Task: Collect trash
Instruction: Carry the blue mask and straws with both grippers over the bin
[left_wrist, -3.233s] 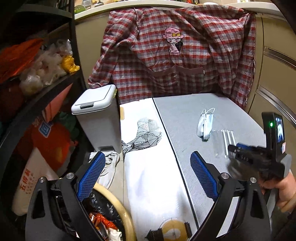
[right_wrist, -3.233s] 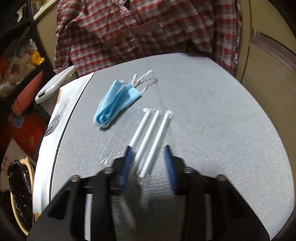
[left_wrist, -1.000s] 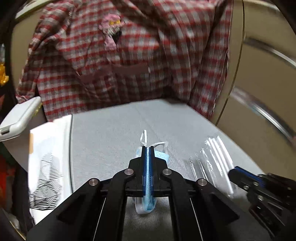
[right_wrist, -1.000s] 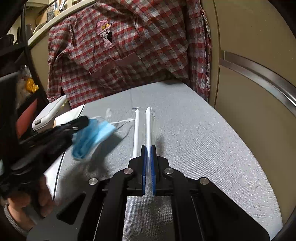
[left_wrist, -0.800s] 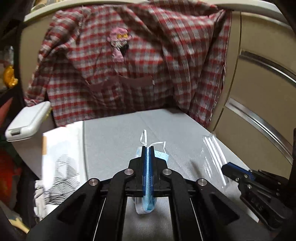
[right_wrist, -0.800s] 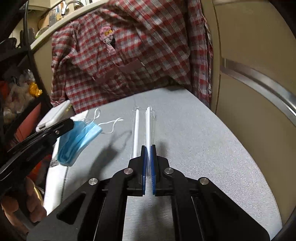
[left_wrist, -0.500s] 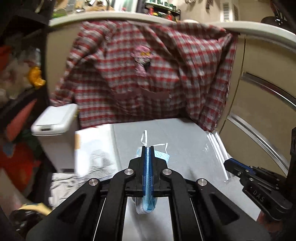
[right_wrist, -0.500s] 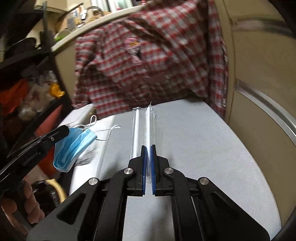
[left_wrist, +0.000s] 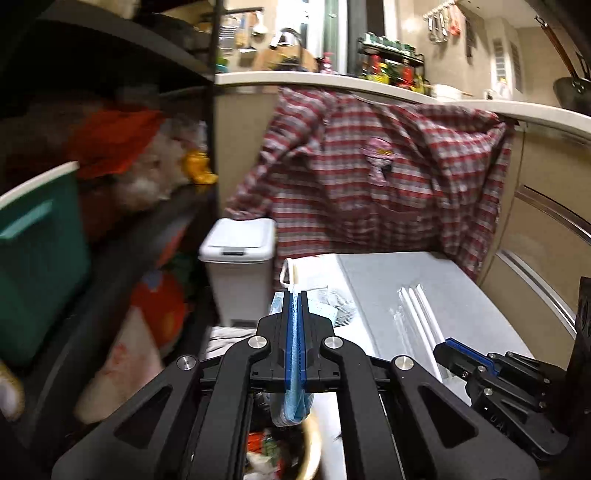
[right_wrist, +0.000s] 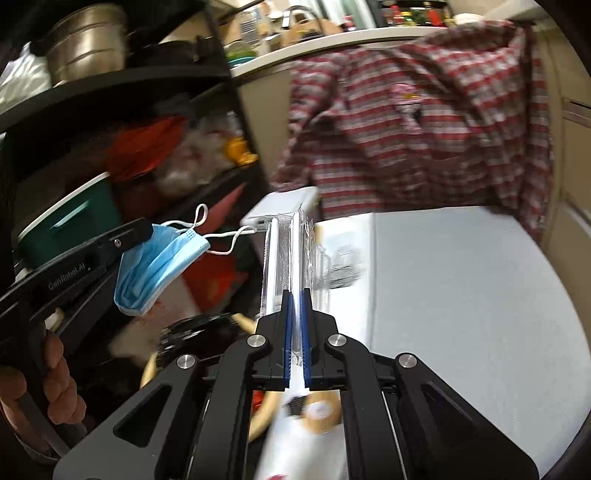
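One blue face mask (right_wrist: 155, 266) is clamped between the closed jaws of the left gripper (left_wrist: 293, 306), at left of centre in the right wrist view, and one clear sleeve of white straws (right_wrist: 286, 254) (two tubes can be counted there, three in the left wrist view) is pinched by the right gripper (right_wrist: 295, 306). One lined basket (right_wrist: 207, 332) is seen low in the frame. The mask's loose loops could be snagged on release, and the slick sleeve could be dropped beside the rim.
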